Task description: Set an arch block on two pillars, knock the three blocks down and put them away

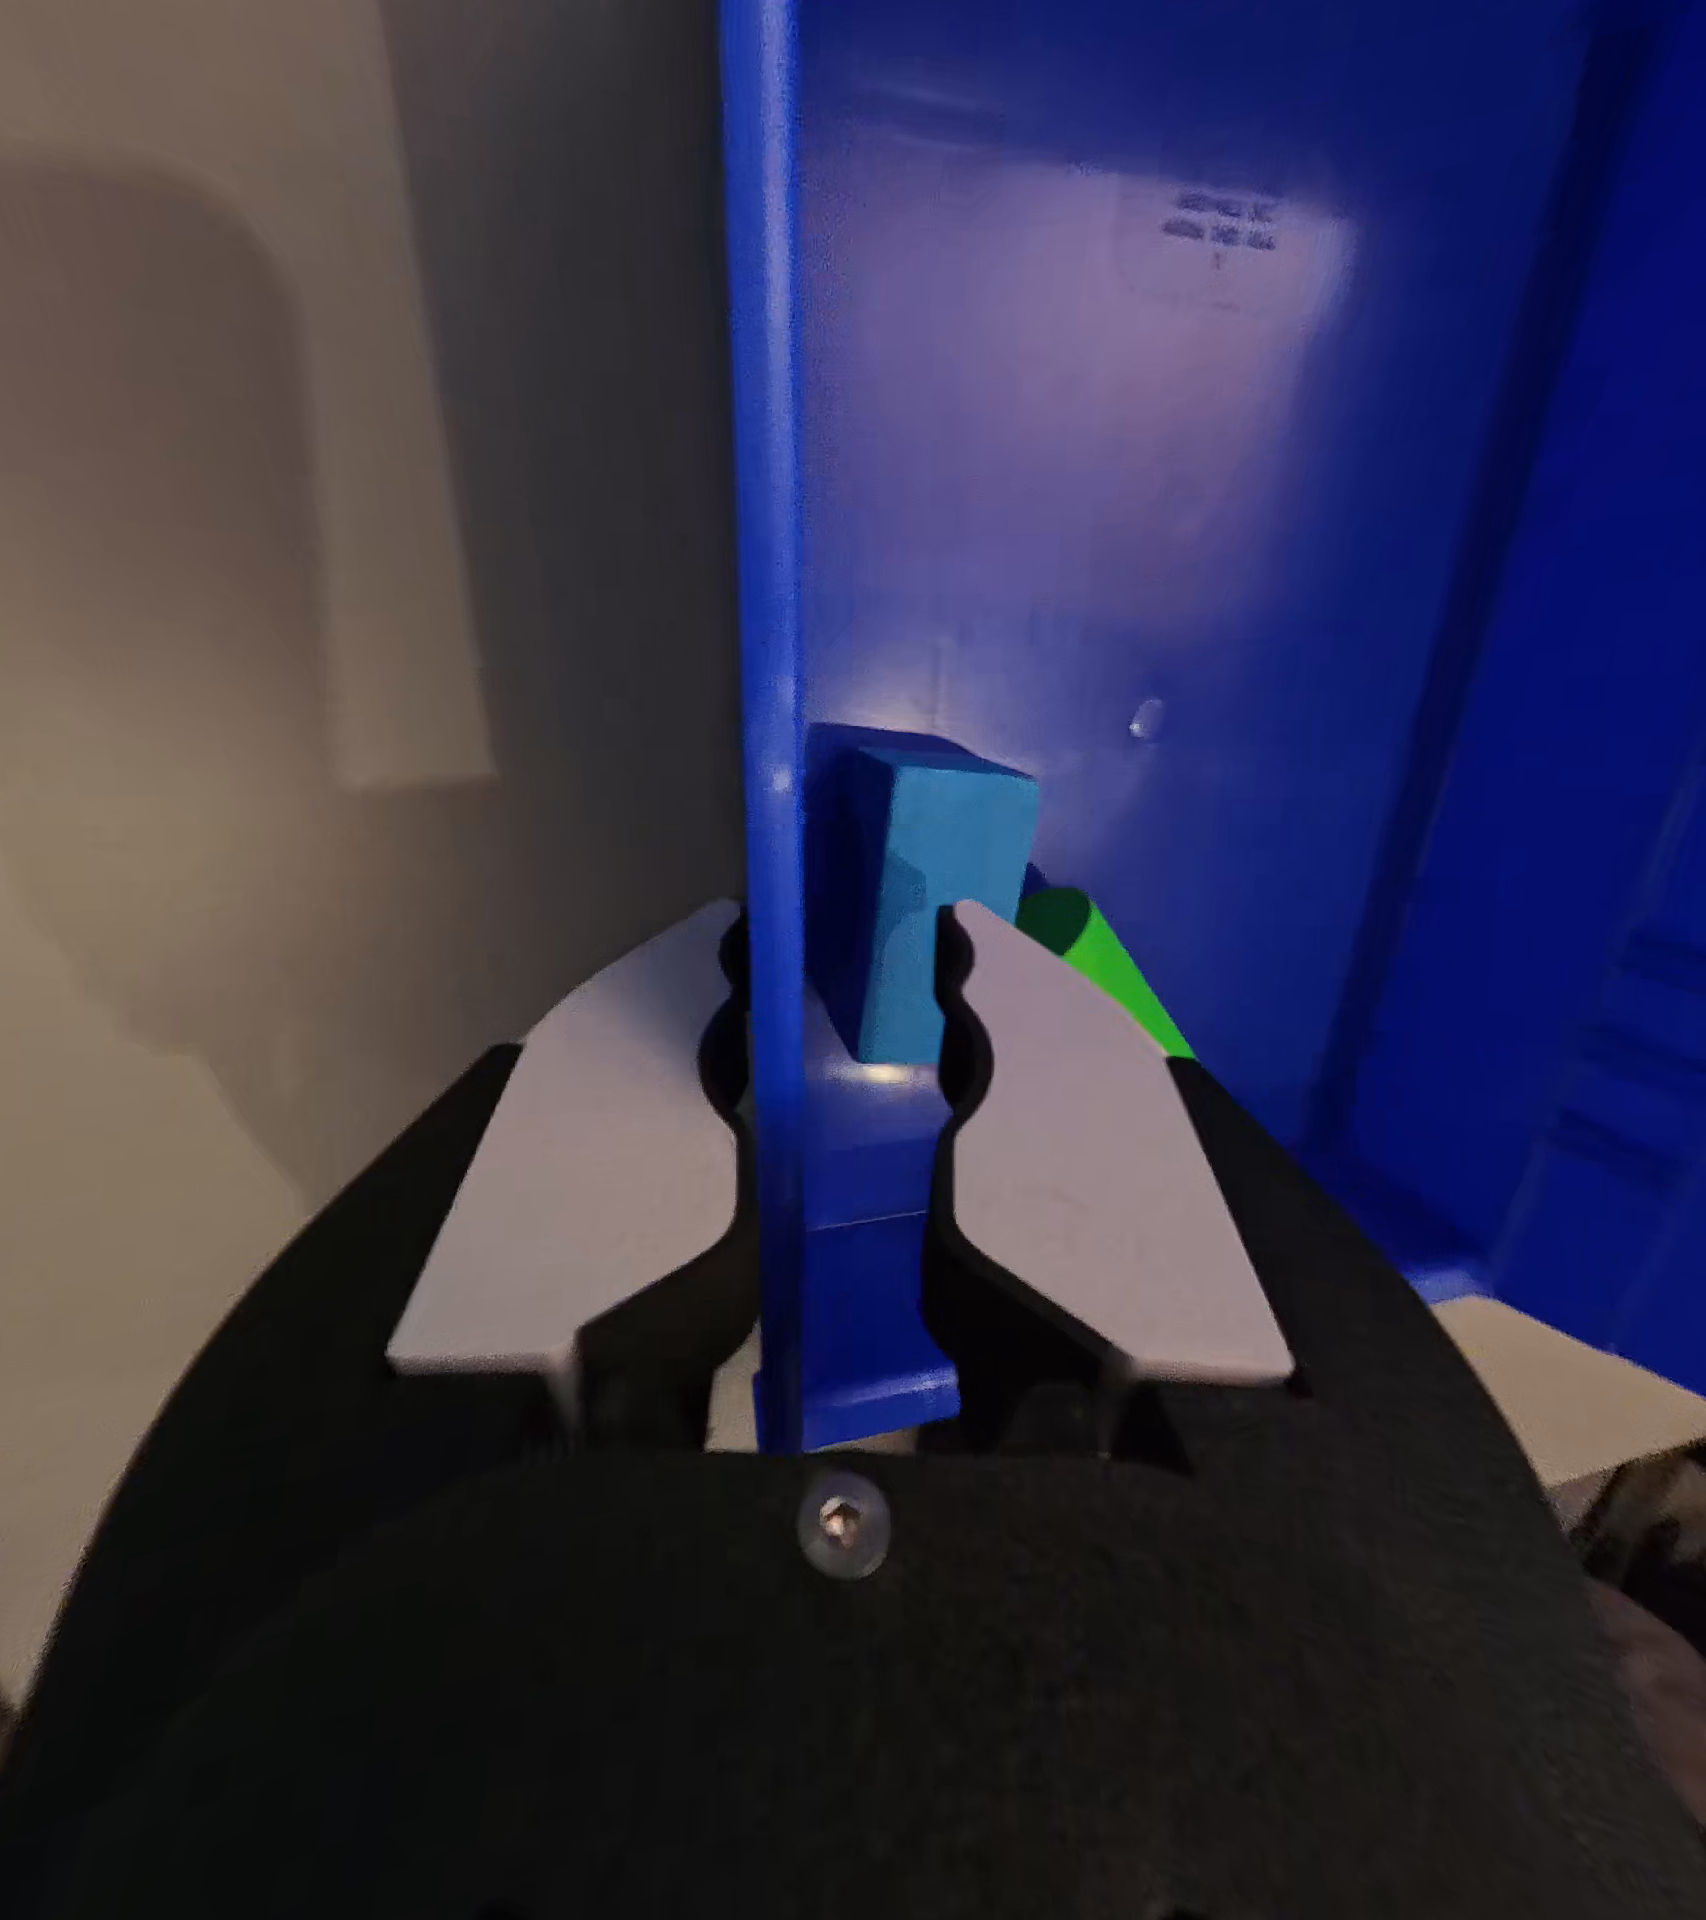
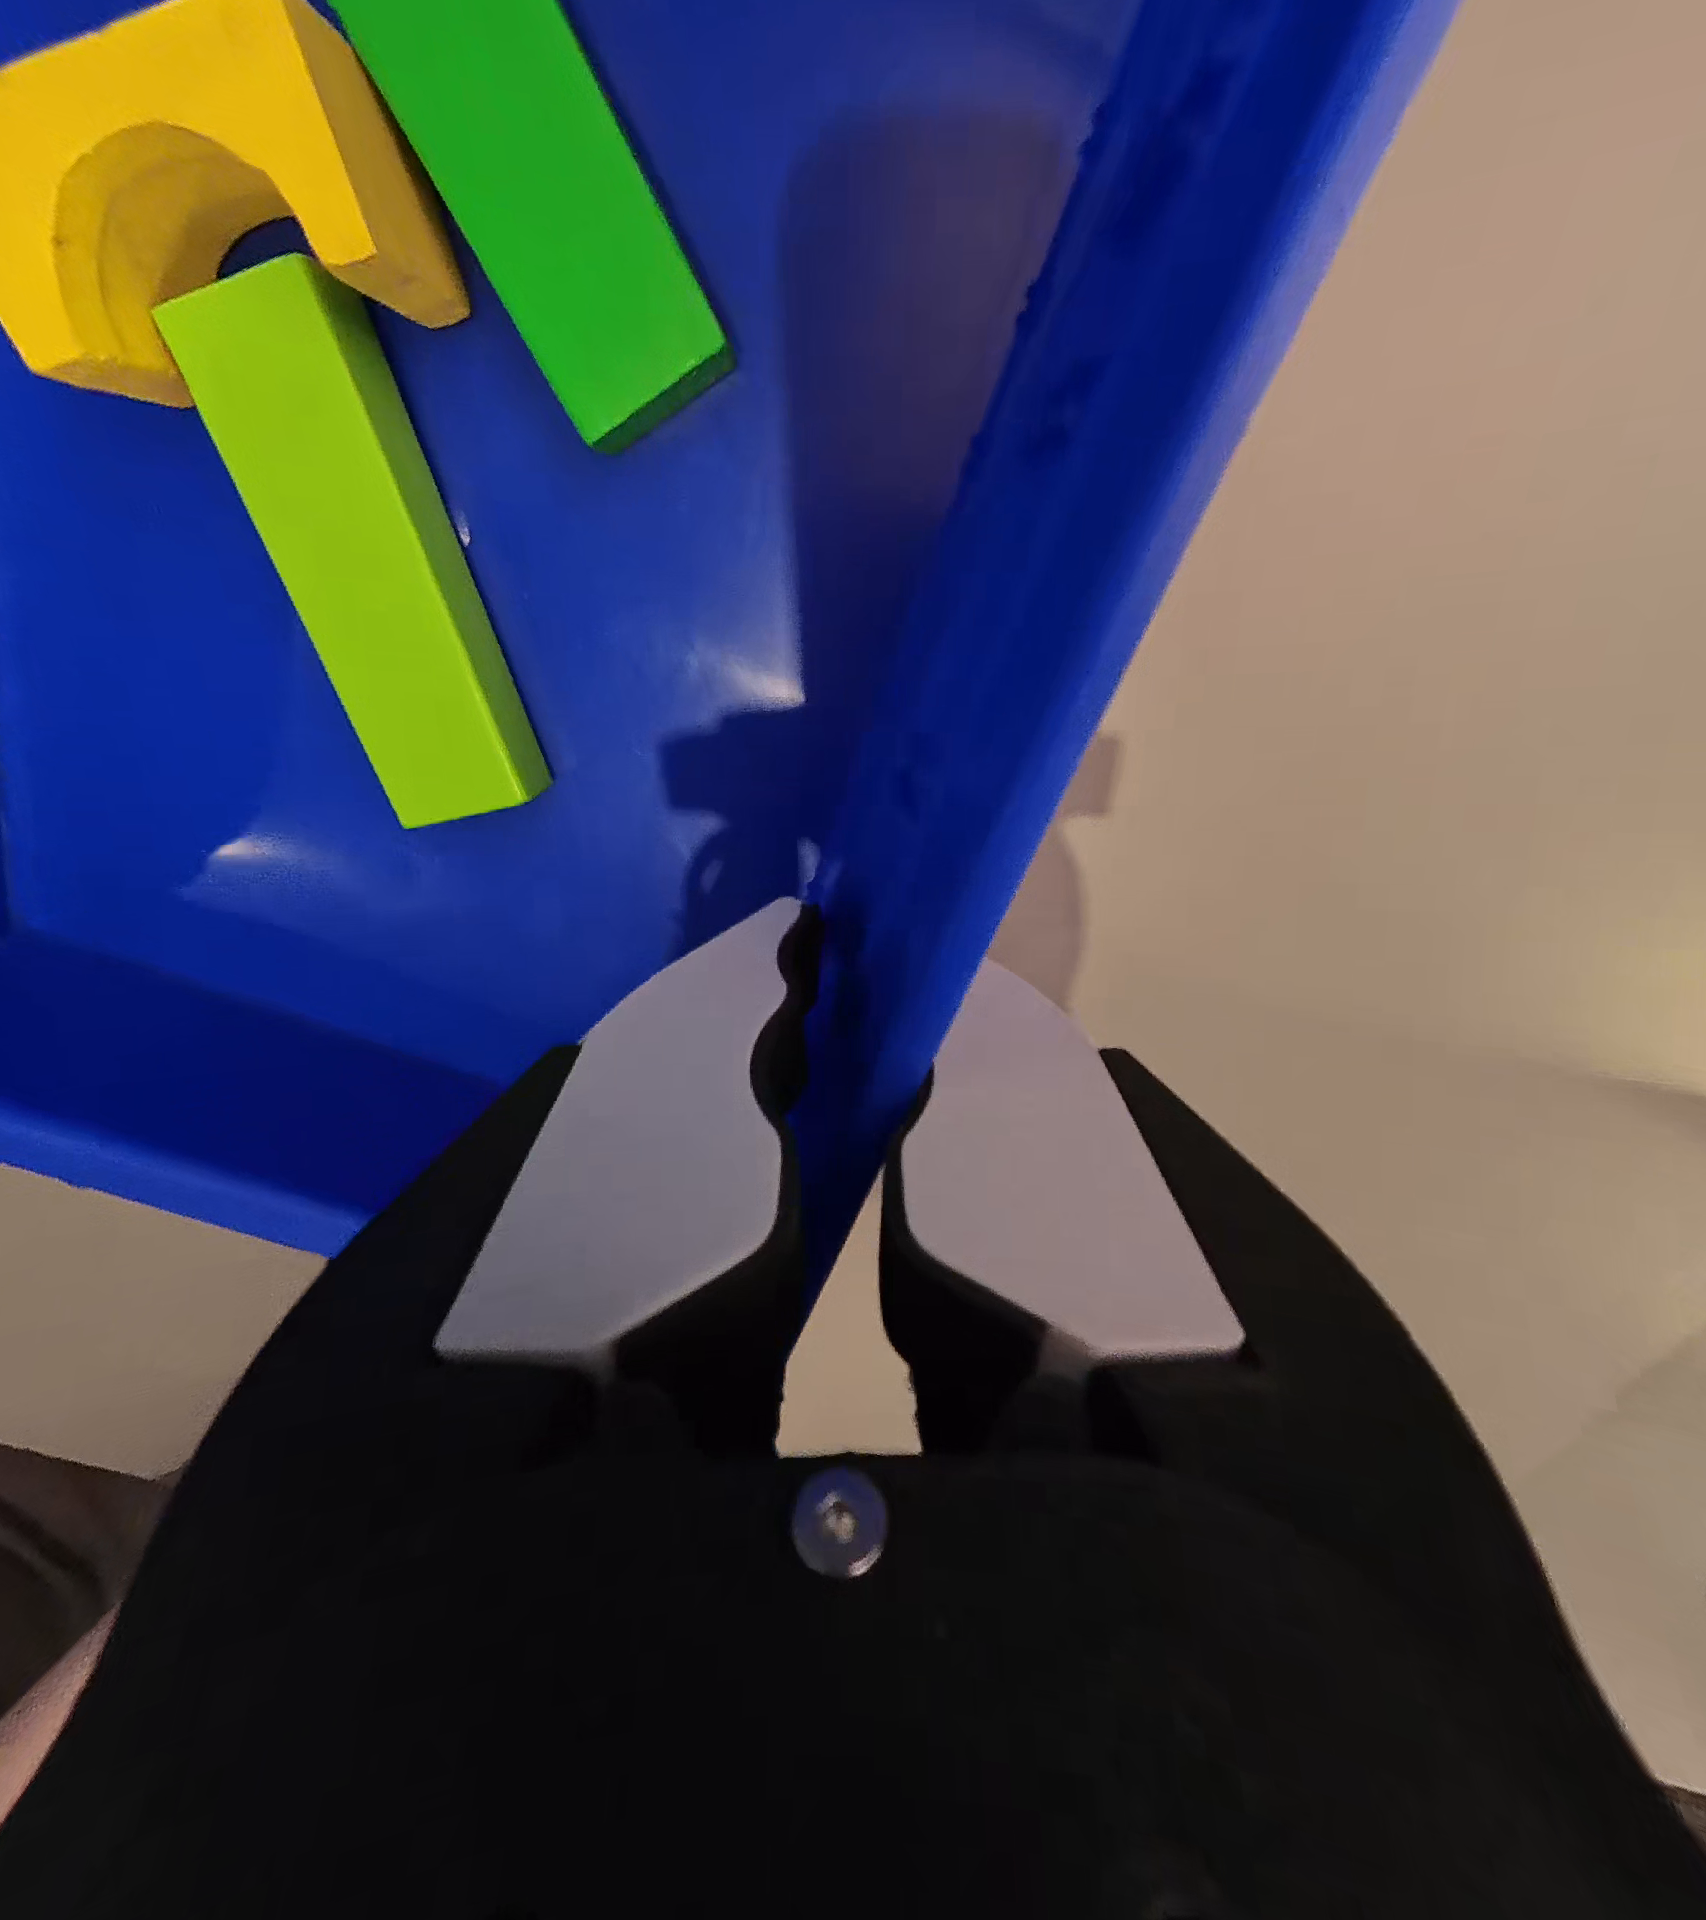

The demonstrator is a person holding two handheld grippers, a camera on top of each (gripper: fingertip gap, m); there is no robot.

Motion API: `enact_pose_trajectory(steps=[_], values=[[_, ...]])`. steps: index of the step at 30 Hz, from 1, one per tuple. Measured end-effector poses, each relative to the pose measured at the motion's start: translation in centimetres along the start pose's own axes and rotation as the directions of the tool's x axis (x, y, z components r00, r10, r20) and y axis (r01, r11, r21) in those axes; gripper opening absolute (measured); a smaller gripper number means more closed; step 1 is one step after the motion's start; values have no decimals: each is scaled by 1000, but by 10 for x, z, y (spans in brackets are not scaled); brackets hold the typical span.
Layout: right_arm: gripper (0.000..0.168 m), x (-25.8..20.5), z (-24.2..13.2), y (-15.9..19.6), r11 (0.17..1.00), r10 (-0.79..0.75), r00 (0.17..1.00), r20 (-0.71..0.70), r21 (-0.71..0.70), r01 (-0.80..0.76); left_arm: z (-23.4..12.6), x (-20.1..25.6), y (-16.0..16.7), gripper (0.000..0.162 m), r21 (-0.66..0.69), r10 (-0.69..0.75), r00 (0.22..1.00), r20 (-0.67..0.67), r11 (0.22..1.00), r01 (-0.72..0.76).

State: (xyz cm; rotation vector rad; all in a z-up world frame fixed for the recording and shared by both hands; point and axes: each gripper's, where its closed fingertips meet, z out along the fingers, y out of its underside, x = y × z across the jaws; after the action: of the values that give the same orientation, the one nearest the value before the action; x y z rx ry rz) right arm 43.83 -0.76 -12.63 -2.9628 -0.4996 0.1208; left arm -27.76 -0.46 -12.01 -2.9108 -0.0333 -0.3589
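Risk, bin: both grippers hold the blue bin [image 2: 153,644] by thin walls only; if one side lifts or lets go ahead of the other, the bin would likely twist and slip from the pads.
Risk, blocks: the blocks lie loose on the bin floor; a tilt would probably send them sliding to the low wall, and a steep tilt could tip them over the rim.
Risk, left pinch: the blue block [image 1: 942,904] sits just inside the wall where the left gripper bites; it could jam against the inner finger or get nudged.
Left gripper [image 1: 844,914]: jaws part-way spread and straddling the bin's left wall [image 1: 771,623], one finger outside, one inside. The outer pad meets the wall; whether the inner pad presses anything cannot be told.
Right gripper [image 2: 854,956]: jaws drawn nearly together, pinching the bin's right wall [image 2: 932,935] at its rim.
Arch [image 2: 101,177]: yellow, flat on the bin floor, toward the far left corner.
Pillars: light green pillar [image 2: 350,540] with one end tucked into the arch opening; dark green pillar [image 2: 537,197] beside the arch, nearer the right wall.
Task state: judged late, with the three blocks already in the bin.
Tabletop [image 2: 1400,727]: pale, visible beyond both walls.
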Motion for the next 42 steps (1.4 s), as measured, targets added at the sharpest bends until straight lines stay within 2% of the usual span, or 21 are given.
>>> enact_pose_trajectory(steps=[3, 6, 14, 15, 18, 23, 26, 30, 31, 34, 37, 39, 42], values=[[10, -31, 4, -20, 999, -49, 998, 29, -1, 49, 7, 32, -1, 43, -23, 50, 997, -62, 998, -51], [10, -66, 9, -36, 999, -33, 998, 55, -22, 34, 15, 62, 0, 43, -60, 133, 990, -42, 989, -135], [14, -139, 17, -58, 987, -156, 986, 58, -35, 158, 37, 166, 23, 39, -127, 384, 908, -170, 905, -406], [16, -141, 17, -57, 985, -168, 985, 48, -43, 170, 38, 173, 27, 44, -145, 403, 900, -166, 893, -427], [19, -135, 17, -57, 982, -178, 984, 20, -58, 179, 41, 168, 26, 45, -167, 477, 879, -13, 865, -473], [20, -111, 19, -68, 988, -154, 987, -55, -20, 153, 46, 191, 23, 49, -106, 466, 880, -94, 874, -474], [15, -106, 18, -63, 994, -109, 994, -1, -28, 109, 51, 201, 14, 55, -59, 518, 854, -55, 852, -520], [11, -97, 13, -25, 987, 6, 993, 117, -160, 12, 57, 225, 5, 58, 34, 549, 831, -91, 836, -548], [11, -93, 14, -21, 985, 19, 992, 124, -173, 2, 56, 228, 4, 54, 47, 566, 820, -85, 824, -564], [12, -81, 20, -36, 992, 57, 992, 109, -114, -45, 42, 236, -4, 54, 118, 592, 803, -66, 804, -583], [10, -80, 29, -44, 993, 66, 992, 104, -105, -55, 7, 239, -29, 53, 294, 595, 803, 34, 762, -577], [8, -79, 29, -45, 994, 72, 991, 110, -95, -61, -32, 244, -49, 54, 469, 591, 794, 142, 666, -580], [6, -78, 29, -44, 995, 81, 986, 147, -72, -71, -96, 232, -68, 62, 650, 478, 809, 342, 502, -571]])
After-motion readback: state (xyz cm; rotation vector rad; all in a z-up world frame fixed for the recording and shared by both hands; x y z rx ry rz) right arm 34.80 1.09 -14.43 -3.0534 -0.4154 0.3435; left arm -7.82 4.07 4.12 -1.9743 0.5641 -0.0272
